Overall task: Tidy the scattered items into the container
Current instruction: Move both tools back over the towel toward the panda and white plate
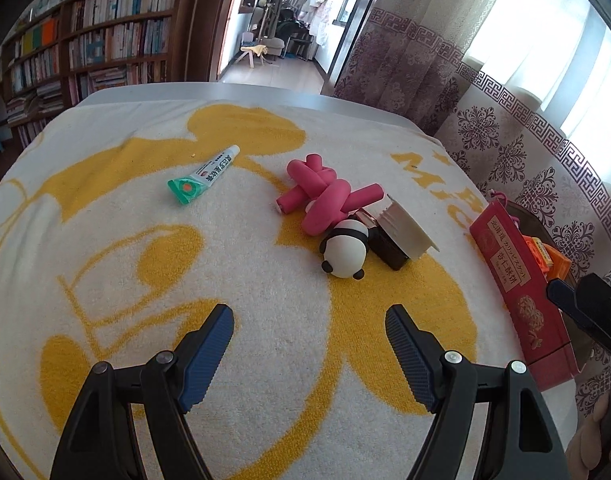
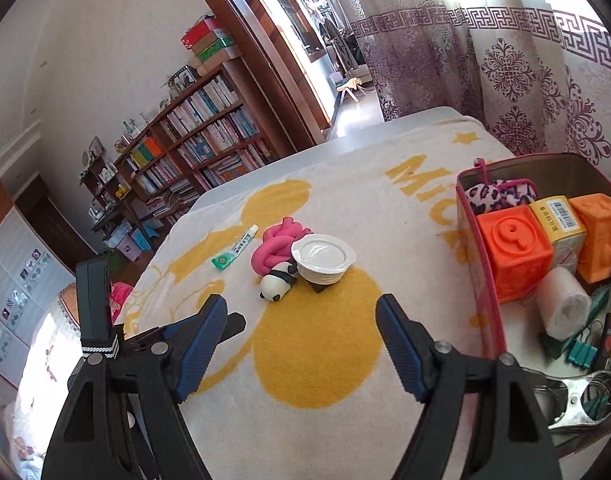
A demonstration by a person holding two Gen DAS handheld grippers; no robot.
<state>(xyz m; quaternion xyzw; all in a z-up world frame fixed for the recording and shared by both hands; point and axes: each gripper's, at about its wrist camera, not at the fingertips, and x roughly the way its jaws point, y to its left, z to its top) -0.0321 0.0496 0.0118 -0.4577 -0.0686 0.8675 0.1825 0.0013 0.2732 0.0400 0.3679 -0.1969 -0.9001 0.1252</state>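
A green-and-white tube (image 1: 201,176) (image 2: 234,249), a knotted pink foam roller (image 1: 325,196) (image 2: 275,246), a panda toy (image 1: 345,250) (image 2: 276,282) and a dark cup with a white lid (image 1: 401,232) (image 2: 323,258) lie on a white-and-yellow towel (image 1: 233,272) (image 2: 325,340). The red tin container (image 1: 517,280) (image 2: 475,264) stands at the right and holds orange blocks (image 2: 513,252), a white roll (image 2: 565,304), clips and a small box. My left gripper (image 1: 309,332) is open and empty, short of the panda. My right gripper (image 2: 301,324) is open and empty, left of the tin.
A bookshelf (image 1: 97,48) (image 2: 193,148) stands beyond the table's far left. Patterned curtains (image 1: 485,120) (image 2: 505,72) hang close behind the tin. The table's far edge (image 1: 241,90) borders a doorway. The left gripper's body shows in the right wrist view (image 2: 95,304).
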